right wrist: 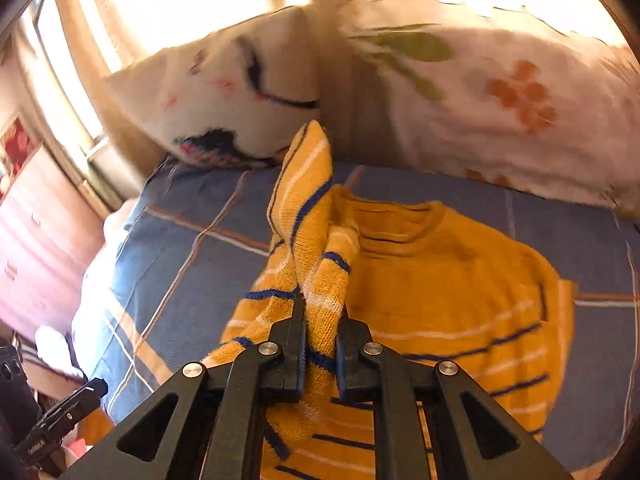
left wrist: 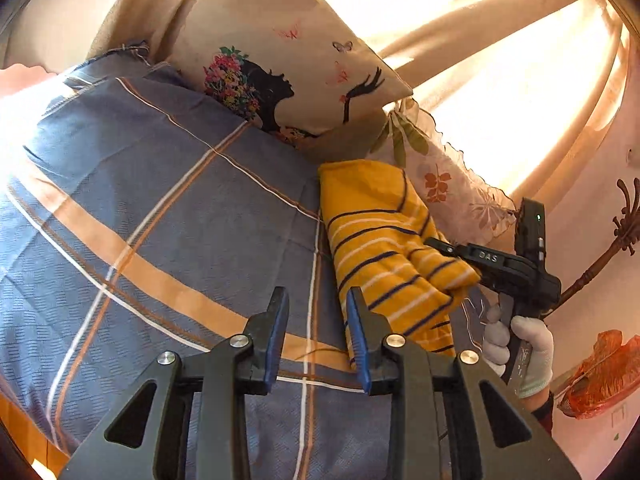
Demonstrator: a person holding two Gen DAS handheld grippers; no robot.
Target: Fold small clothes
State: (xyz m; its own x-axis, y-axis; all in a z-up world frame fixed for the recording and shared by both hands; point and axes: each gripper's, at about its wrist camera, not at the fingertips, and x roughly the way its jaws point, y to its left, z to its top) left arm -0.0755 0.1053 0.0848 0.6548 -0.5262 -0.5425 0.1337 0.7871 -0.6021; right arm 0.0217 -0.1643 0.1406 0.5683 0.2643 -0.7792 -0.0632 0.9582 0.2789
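A small yellow knit sweater (right wrist: 460, 280) with navy and white stripes lies on the blue plaid bedsheet (right wrist: 192, 248), neck toward the pillows. My right gripper (right wrist: 322, 312) is shut on a striped part of the sweater (right wrist: 308, 220) and holds it up above the body. In the left wrist view the sweater (left wrist: 376, 232) lies to the right, with the right gripper (left wrist: 444, 246) at its right edge. My left gripper (left wrist: 318, 300) is open and empty, just left of the sweater's near edge.
A printed pillow (left wrist: 280, 72) and a floral pillow (left wrist: 448, 184) stand at the head of the bed. Curtains (left wrist: 500, 20) hang behind them. The plaid sheet (left wrist: 140, 200) stretches to the left. A pink wall (left wrist: 592, 312) is at right.
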